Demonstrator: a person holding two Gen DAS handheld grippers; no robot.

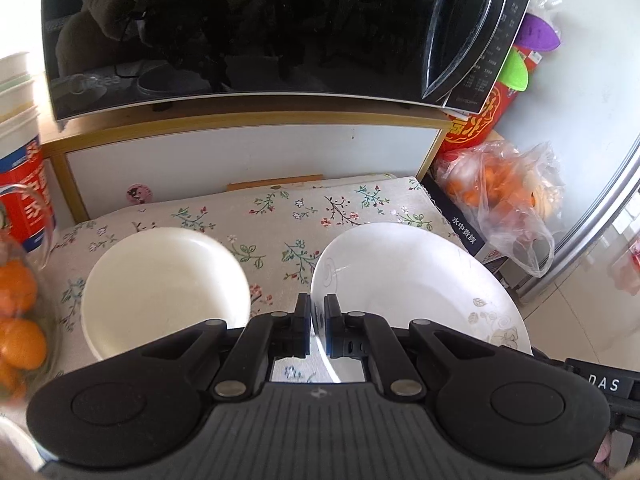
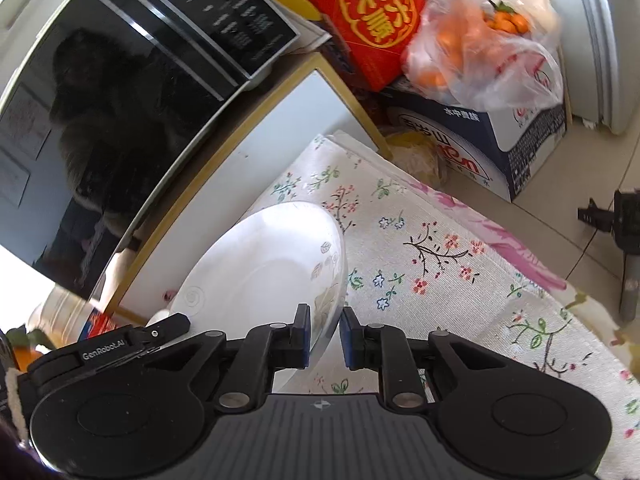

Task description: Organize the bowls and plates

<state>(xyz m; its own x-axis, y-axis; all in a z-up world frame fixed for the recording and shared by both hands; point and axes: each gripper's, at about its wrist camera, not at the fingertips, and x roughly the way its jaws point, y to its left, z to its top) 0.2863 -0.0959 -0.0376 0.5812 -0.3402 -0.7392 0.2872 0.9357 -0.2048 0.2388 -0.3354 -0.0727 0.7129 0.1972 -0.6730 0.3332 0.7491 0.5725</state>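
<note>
A white patterned plate [image 1: 416, 288] is held above the floral tablecloth [image 1: 280, 216], tilted. My left gripper [image 1: 317, 312] is shut on its near left rim. The same plate shows in the right wrist view [image 2: 264, 264], where my right gripper [image 2: 325, 324] has its jaws slightly apart around the plate's near right rim, not clamped. The left gripper's body [image 2: 132, 340] shows at the plate's far side there. A plain cream bowl [image 1: 164, 288] sits on the cloth to the left of the plate.
A black microwave [image 1: 240, 28] stands on a white cabinet [image 1: 248, 156] behind the table. Stacked paper tubs [image 1: 20, 152] and oranges [image 1: 16, 320] are at the left. A bag of oranges [image 1: 504, 192] on a box and a red box [image 2: 368, 20] are at the right.
</note>
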